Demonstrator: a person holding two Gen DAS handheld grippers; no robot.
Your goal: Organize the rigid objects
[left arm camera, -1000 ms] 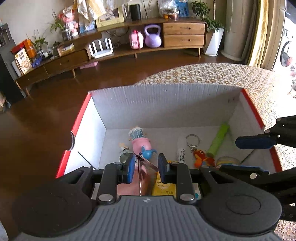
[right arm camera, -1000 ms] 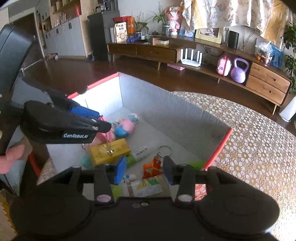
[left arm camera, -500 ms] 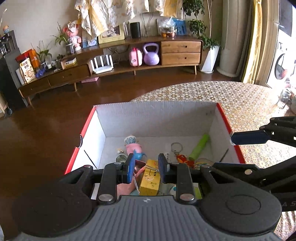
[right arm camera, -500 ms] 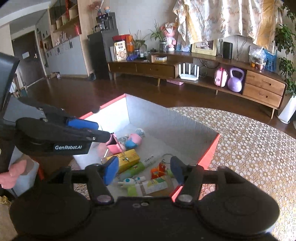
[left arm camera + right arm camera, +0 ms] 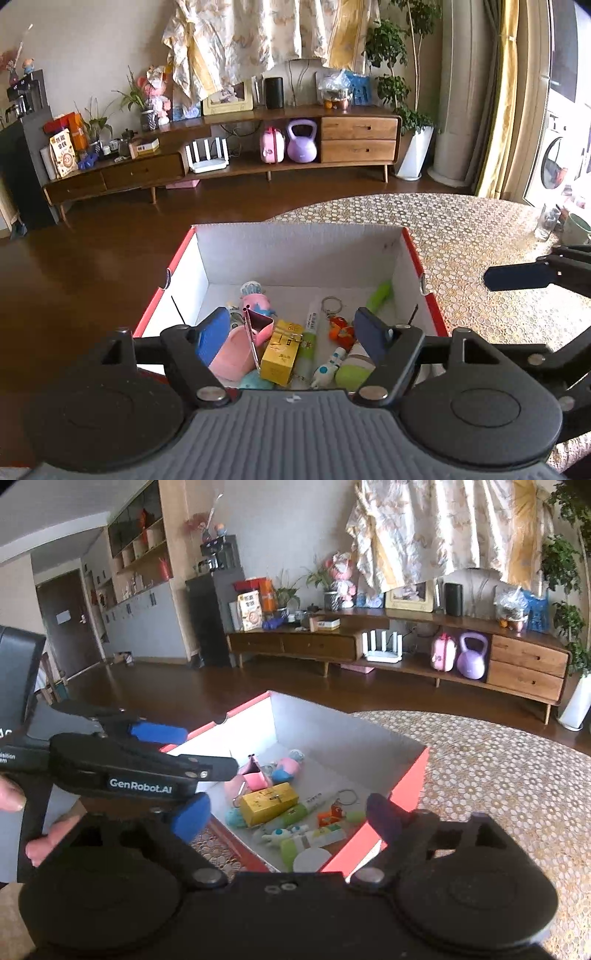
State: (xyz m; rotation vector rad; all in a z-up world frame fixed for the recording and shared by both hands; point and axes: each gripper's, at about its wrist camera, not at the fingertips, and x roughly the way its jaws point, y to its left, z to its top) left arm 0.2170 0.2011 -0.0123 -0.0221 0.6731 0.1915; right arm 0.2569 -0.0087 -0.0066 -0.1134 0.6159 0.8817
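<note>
Both the left gripper [image 5: 291,334] and right gripper [image 5: 286,816] hang spread and empty, having just opened, above the red-rimmed white cardboard box [image 5: 295,247] at the bench's edge.

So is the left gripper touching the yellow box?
Apart. In the right wrist view the left gripper hangs open above the yellow box, with bare box floor between them.

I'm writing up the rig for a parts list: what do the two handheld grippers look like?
Both are matte black plastic. The left gripper and right gripper each carry two blue finger pads on black linkage arms with silver pivot bolts. The left gripper's side reads "GenRobot.AI" in white. No cables or sleeves show.
</note>
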